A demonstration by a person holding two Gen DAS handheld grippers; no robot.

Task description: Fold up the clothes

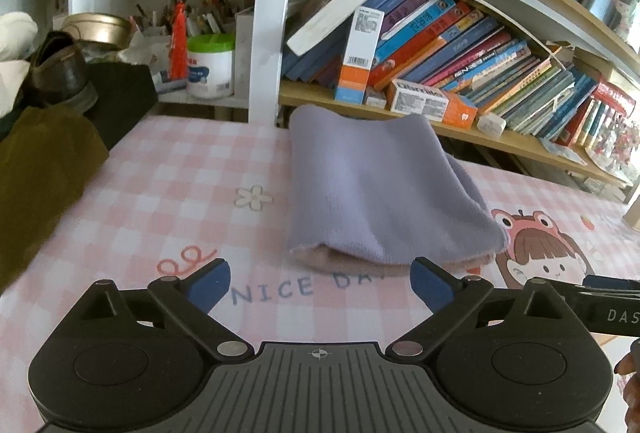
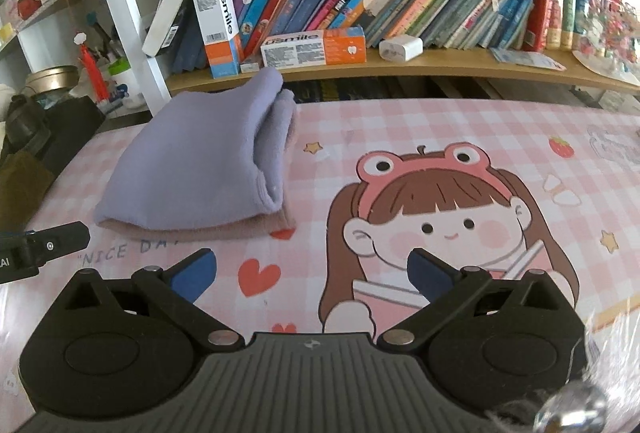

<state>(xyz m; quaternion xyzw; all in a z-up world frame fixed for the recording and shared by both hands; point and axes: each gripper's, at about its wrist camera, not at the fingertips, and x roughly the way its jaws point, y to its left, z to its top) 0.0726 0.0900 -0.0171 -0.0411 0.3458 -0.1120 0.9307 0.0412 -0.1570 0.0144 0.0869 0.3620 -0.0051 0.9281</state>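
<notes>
A folded lavender garment (image 1: 380,189) with a pinkish lining at its near edge lies on the pink checked table mat (image 1: 180,193). My left gripper (image 1: 320,283) is open and empty, just short of the garment's near edge. In the right wrist view the same garment (image 2: 200,157) lies at the left, folded in layers. My right gripper (image 2: 312,273) is open and empty, over the cartoon girl print, to the right of and nearer than the garment. Part of the left gripper shows at that view's left edge (image 2: 40,245).
A bookshelf (image 2: 400,67) with leaning books and toothpaste boxes runs along the back of the table. A dark olive cloth (image 1: 36,185), a black item and a brown shoe (image 1: 60,73) sit at the left. A white shelf post (image 1: 272,33) stands behind the garment.
</notes>
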